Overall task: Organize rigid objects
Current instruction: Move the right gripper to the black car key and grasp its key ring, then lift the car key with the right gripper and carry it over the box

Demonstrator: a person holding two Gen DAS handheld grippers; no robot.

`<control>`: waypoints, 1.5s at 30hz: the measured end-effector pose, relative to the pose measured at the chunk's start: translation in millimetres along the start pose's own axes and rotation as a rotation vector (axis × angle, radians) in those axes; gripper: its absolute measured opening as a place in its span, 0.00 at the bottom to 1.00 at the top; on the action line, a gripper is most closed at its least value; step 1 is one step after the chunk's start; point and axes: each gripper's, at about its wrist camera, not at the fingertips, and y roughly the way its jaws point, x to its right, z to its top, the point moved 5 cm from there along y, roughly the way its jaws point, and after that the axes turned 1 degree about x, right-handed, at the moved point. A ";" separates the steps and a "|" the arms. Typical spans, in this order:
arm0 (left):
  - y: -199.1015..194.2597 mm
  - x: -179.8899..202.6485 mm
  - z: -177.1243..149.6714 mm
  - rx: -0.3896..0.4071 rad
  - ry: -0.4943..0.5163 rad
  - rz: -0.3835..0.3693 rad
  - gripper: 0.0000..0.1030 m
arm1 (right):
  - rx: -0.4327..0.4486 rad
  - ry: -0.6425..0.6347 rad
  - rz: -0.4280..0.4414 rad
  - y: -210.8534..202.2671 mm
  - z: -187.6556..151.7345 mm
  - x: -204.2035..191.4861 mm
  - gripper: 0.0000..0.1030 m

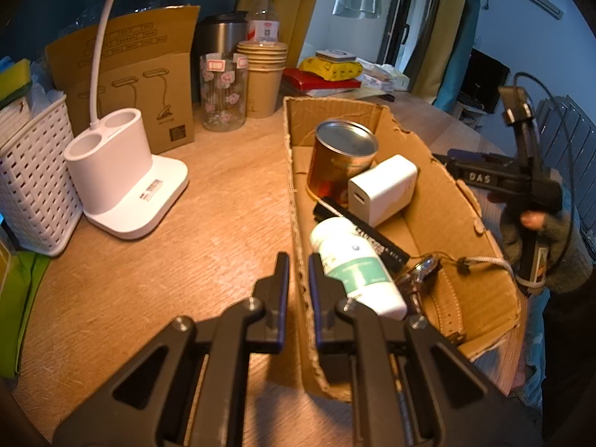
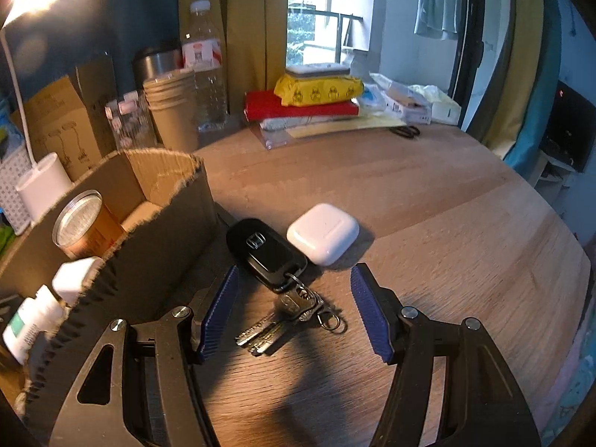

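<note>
Gripping the near left wall of the cardboard box point(image 1: 439, 201), the left tongs point(image 1: 298, 260) sit nearly together, one finger outside, one inside. Left wrist view: in the box, a tin can point(image 1: 341, 160) at 12 o'clock, a white charger point(image 1: 383, 190) leaning beside it, a black marker point(image 1: 363, 232) under it, a white bottle point(image 1: 355, 266) at 6 o'clock touching the inner finger. White lamp base point(image 1: 126, 182) on the table point(image 1: 208, 242) at 9 o'clock. Right wrist view: right tongs point(image 2: 294, 309) spread wide apart, straddling a key bunch point(image 2: 287, 316). Black car key point(image 2: 266, 253) at 12 o'clock, white earbud case point(image 2: 323, 232) just beside it at 1 o'clock; box wall at 9 o'clock.
</note>
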 end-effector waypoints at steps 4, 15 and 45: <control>0.1 0.5 -0.1 0.000 0.000 0.000 0.11 | -0.016 0.001 -0.001 6.2 1.3 0.9 0.64; -0.3 0.0 -0.1 0.000 0.001 0.001 0.11 | -0.083 -0.061 -0.005 18.6 -4.1 -12.6 0.54; -0.3 -0.1 0.1 0.000 0.001 0.001 0.11 | 0.078 -0.020 0.046 -29.1 16.7 -12.8 0.01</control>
